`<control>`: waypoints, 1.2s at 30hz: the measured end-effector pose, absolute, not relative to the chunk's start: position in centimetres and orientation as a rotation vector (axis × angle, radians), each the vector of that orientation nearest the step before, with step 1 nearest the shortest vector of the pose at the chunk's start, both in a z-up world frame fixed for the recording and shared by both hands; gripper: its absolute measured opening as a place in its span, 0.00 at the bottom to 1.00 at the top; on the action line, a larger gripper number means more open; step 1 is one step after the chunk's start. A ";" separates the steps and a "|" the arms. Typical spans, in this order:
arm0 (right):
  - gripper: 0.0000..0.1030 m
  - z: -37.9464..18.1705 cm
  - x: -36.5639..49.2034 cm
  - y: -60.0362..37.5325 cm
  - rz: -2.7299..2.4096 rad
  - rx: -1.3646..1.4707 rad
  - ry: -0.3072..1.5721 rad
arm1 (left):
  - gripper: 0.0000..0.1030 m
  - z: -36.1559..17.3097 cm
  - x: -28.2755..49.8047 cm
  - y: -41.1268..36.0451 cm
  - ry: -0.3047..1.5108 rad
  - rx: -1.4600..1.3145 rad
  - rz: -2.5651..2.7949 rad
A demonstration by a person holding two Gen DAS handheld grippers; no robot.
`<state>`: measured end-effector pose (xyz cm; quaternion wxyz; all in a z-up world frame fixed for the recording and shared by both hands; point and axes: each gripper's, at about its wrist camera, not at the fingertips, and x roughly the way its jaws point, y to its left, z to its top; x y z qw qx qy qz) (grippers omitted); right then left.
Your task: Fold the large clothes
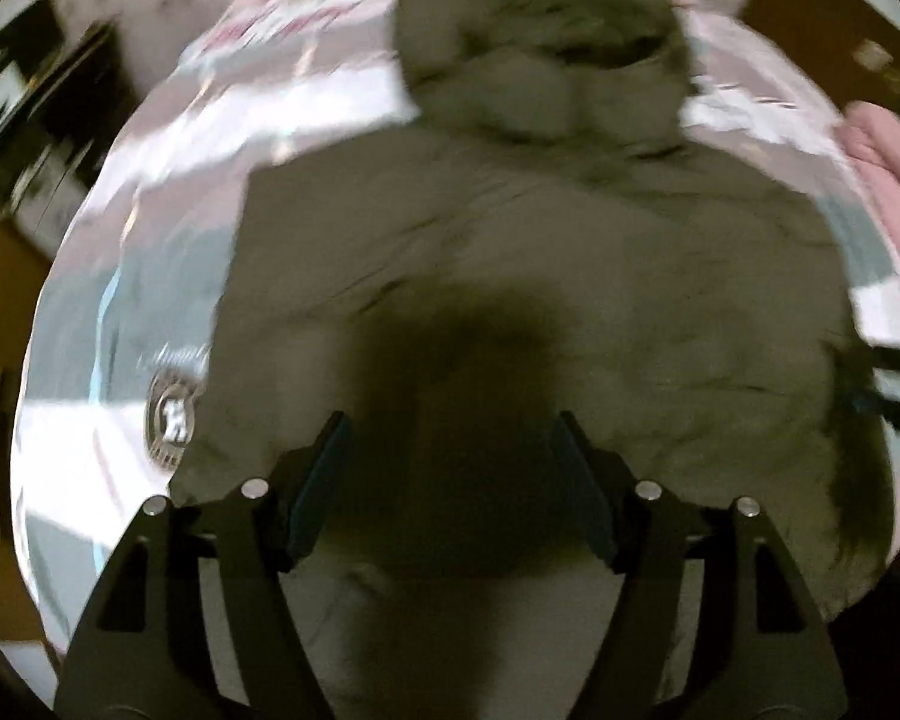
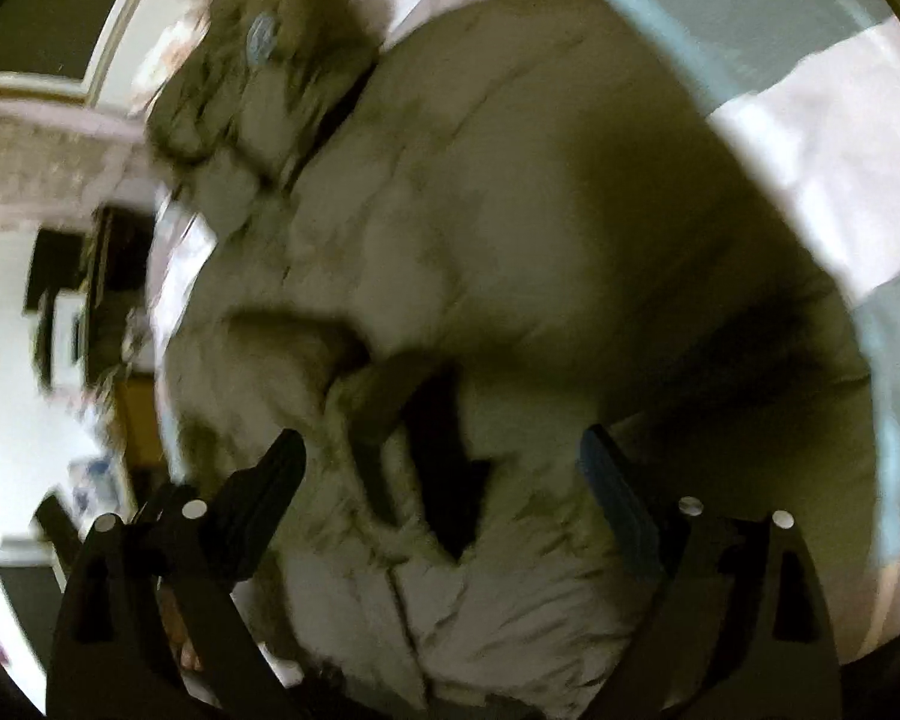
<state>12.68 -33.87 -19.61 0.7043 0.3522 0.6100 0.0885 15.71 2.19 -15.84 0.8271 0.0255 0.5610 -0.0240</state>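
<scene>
A large olive-green padded jacket (image 1: 510,252) lies spread on a bed, its hood (image 1: 540,54) at the far end. My left gripper (image 1: 450,426) is open and hovers just above the jacket's near part, casting a dark shadow on it. In the right wrist view the same jacket (image 2: 510,210) fills the frame, with the hood (image 2: 258,60) at the upper left and a folded sleeve or flap (image 2: 360,396) in front of the fingers. My right gripper (image 2: 438,450) is open and empty, close over the fabric. Both views are motion-blurred.
The bed cover (image 1: 150,240) is striped white, pink and pale blue, with a round printed badge (image 1: 171,414). A pink cloth (image 1: 888,180) lies at the right edge of the bed. Dark furniture and a white wall (image 2: 6,312) stand beyond the bed.
</scene>
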 end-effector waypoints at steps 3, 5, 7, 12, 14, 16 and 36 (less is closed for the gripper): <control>0.90 -20.7 12.6 -30.6 0.270 0.717 1.399 | 0.68 -17.4 16.2 4.6 1.255 -0.003 0.008; 0.65 -21.1 12.5 -28.9 0.286 0.655 1.406 | 0.69 -18.1 16.4 5.6 1.278 -0.037 0.030; 0.32 -21.2 12.6 -27.1 0.303 0.560 1.422 | 0.72 -18.2 16.5 6.0 1.282 -0.043 0.050; 0.15 -17.8 13.9 -25.9 0.287 0.470 1.272 | 0.73 -18.2 16.8 6.4 1.273 -0.023 0.101; 0.14 -15.3 15.3 -25.7 0.260 0.417 1.158 | 0.73 -18.0 16.9 6.6 1.262 -0.027 0.121; 0.14 -13.7 16.5 -25.2 0.258 0.368 1.076 | 0.73 -17.5 16.9 6.6 1.243 -0.038 0.133; 0.64 -12.3 16.8 -24.6 0.080 0.264 0.931 | 0.78 -16.9 17.3 9.4 1.192 -0.114 0.174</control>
